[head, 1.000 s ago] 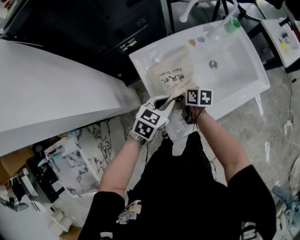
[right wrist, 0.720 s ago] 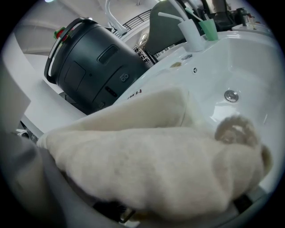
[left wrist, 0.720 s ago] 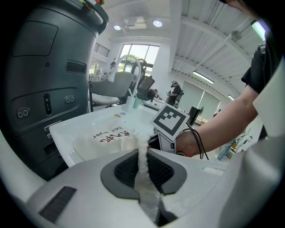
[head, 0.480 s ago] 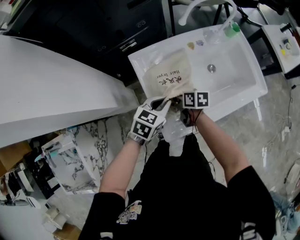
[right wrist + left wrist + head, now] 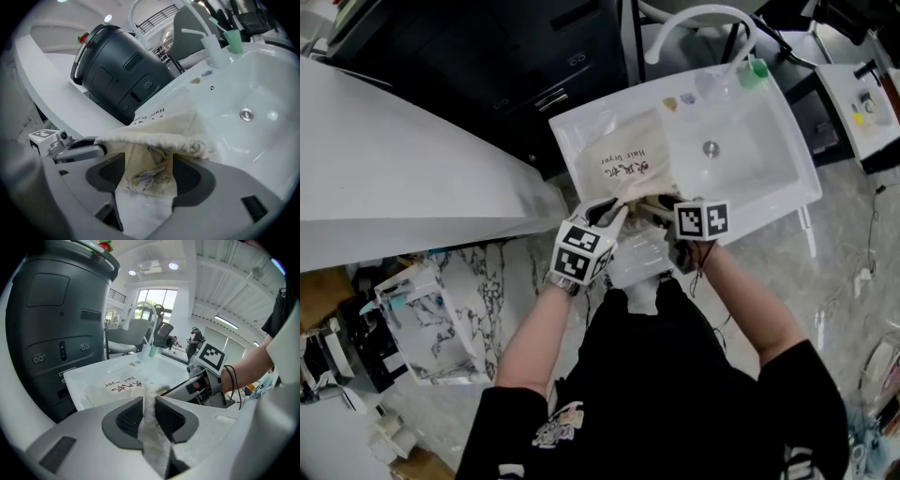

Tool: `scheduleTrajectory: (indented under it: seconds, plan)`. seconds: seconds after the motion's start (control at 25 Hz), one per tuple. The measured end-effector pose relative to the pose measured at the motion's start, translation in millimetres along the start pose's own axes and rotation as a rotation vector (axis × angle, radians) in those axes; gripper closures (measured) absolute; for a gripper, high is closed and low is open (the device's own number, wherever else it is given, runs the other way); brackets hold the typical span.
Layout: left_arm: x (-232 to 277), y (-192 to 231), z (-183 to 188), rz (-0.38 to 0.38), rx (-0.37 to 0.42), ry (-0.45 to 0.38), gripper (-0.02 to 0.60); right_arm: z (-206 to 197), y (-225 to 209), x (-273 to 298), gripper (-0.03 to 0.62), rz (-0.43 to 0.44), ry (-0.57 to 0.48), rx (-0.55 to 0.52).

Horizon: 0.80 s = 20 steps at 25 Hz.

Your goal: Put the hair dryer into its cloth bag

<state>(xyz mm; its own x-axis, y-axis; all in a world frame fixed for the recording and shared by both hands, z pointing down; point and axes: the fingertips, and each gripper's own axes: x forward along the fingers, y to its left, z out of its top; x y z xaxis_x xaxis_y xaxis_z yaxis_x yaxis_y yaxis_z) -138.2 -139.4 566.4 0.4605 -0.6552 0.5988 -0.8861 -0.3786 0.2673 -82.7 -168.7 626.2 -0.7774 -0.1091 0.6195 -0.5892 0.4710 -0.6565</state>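
A cream cloth bag [image 5: 628, 164] printed "Hair Dryer" lies on the left side of a white sink [image 5: 769, 159], its mouth toward me. The hair dryer itself is hidden. My left gripper [image 5: 614, 208] pinches a fold of the bag's rim [image 5: 149, 401]; its jaws have just been opening a little, and the cloth still fills the narrow gap. My right gripper [image 5: 661, 208] stands wide open after widening, with the gathered mouth and drawstring [image 5: 147, 176] lying loose between its pads. Each gripper shows in the other's view: the right gripper [image 5: 206, 380] and the left gripper [image 5: 70, 147].
A curved white faucet [image 5: 684, 19] and a green-capped bottle [image 5: 757, 70] stand at the sink's far edge, with the drain [image 5: 711, 148] right of the bag. A dark rounded machine [image 5: 122, 70] sits behind the sink. A white counter [image 5: 394, 178] runs to the left.
My right gripper has drawn back a little from the bag toward me and its jaws have spread. The left gripper has stayed at the bag's rim.
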Motion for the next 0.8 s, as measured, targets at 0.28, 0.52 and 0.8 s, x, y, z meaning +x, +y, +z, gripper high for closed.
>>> scheduleTrajectory:
  seconds: [0.28, 0.52, 0.8]
  plan:
    - [-19, -5, 11, 0.091, -0.036, -0.059, 0.479, 15, 20, -58, 0.282, 0.113, -0.032, -0.148]
    - [-47, -19, 36, 0.208, -0.072, -0.179, 0.472, 68, 47, -106, 0.286, 0.207, -0.212, -0.415]
    - [-95, -46, 64, 0.389, -0.087, -0.340, 0.469, 115, 87, -154, 0.328, 0.332, -0.384, -0.578]
